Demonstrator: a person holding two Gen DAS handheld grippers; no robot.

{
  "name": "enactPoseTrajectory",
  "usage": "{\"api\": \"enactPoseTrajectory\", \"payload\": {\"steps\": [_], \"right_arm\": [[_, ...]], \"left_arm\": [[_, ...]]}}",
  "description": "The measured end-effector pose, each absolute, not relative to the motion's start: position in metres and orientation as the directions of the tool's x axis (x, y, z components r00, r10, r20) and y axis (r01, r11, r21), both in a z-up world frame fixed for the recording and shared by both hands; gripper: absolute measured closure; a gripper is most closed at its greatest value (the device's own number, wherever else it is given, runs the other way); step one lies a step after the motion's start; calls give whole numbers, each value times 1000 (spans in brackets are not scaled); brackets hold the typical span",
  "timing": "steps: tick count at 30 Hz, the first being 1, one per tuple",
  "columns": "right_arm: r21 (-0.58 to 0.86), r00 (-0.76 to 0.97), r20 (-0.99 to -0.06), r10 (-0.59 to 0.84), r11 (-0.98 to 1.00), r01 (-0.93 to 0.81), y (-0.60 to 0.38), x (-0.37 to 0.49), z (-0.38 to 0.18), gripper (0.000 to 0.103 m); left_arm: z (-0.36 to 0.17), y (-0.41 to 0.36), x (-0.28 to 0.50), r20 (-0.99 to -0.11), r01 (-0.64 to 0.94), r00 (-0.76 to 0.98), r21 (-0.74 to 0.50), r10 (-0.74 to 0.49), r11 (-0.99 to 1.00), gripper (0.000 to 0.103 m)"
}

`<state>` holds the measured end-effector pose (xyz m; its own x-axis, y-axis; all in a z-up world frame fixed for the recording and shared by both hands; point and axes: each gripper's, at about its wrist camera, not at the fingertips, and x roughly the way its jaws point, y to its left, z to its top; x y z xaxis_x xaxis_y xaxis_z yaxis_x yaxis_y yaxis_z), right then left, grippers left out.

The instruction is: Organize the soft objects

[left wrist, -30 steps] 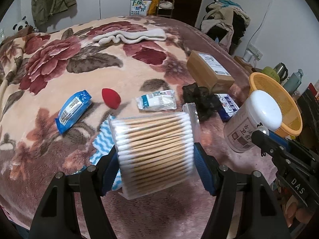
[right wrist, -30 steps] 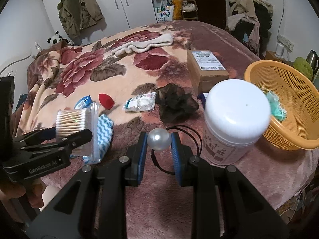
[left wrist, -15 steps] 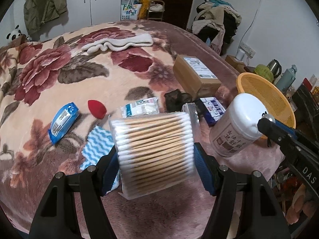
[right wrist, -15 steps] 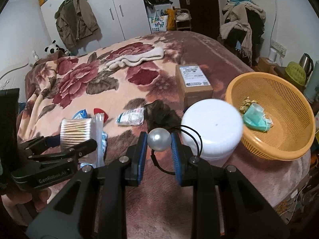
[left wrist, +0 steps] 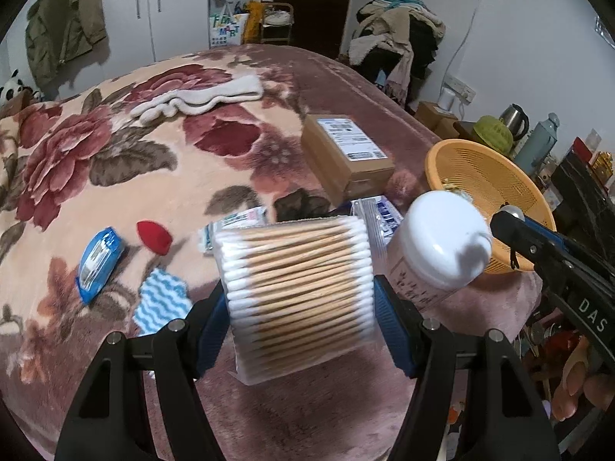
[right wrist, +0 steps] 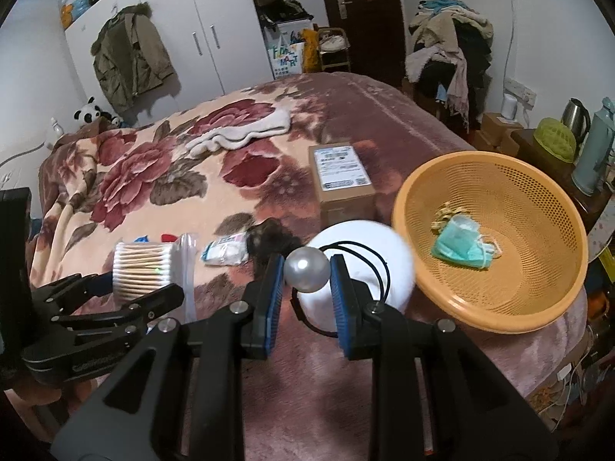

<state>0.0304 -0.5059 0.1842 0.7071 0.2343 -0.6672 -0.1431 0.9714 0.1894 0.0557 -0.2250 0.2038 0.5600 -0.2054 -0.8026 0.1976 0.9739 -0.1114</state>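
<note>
Left wrist view: on the floral plush blanket [left wrist: 115, 176] covering the bed, going left to right, lie a blue foil packet [left wrist: 98, 263], a red teardrop makeup sponge [left wrist: 154, 235] and a blue-and-white wavy-striped cloth [left wrist: 161, 301]. My left tongs [left wrist: 298, 307] are clamped on a clear bag of wooden cotton swabs [left wrist: 298, 290], blue pads pressing both ends, the bag held clear of the bed. Just right of it stands a white-lidded round tub [left wrist: 442, 246], with a brown cardboard parcel [left wrist: 346, 153] farther back. At the right edge my right tongs [left wrist: 511, 217] reach in before the orange plastic mesh basket [left wrist: 480, 169].

In the right wrist view, the left tongs [right wrist: 127, 288] with the swabs sit at the left. My right tongs [right wrist: 306, 274] are closed tight on a large pearl bead [right wrist: 306, 274], its thin black elastic loop [right wrist: 378, 269] hanging behind, above the tub lid [right wrist: 392, 257]. To the right the basket [right wrist: 538, 307] holds a teal face mask [right wrist: 463, 247].
</note>
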Motion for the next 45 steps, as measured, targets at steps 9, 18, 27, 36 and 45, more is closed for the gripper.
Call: {"api": "enactPoseTrajectory", "payload": {"steps": [9, 18, 27, 36, 45], "right_arm": [[214, 721, -669, 181, 976, -46, -559, 45, 182, 78], [213, 736, -670, 99, 975, 62, -620, 54, 183, 78], [223, 735, -677, 38, 962, 155, -664, 60, 180, 78], [261, 714, -700, 26, 940, 221, -689, 64, 168, 61], [273, 717, -696, 34, 936, 221, -685, 61, 166, 10]], "left_arm": [[222, -287, 87, -798, 289, 539, -128, -272, 949, 31], [239, -359, 114, -787, 394, 505, -156, -355, 906, 31], [229, -433, 128, -796, 487, 417, -211, -438, 848, 31], [222, -461, 128, -799, 539, 407, -181, -442, 823, 5], [236, -442, 118, -758, 531, 505, -106, -414, 841, 0]]}}
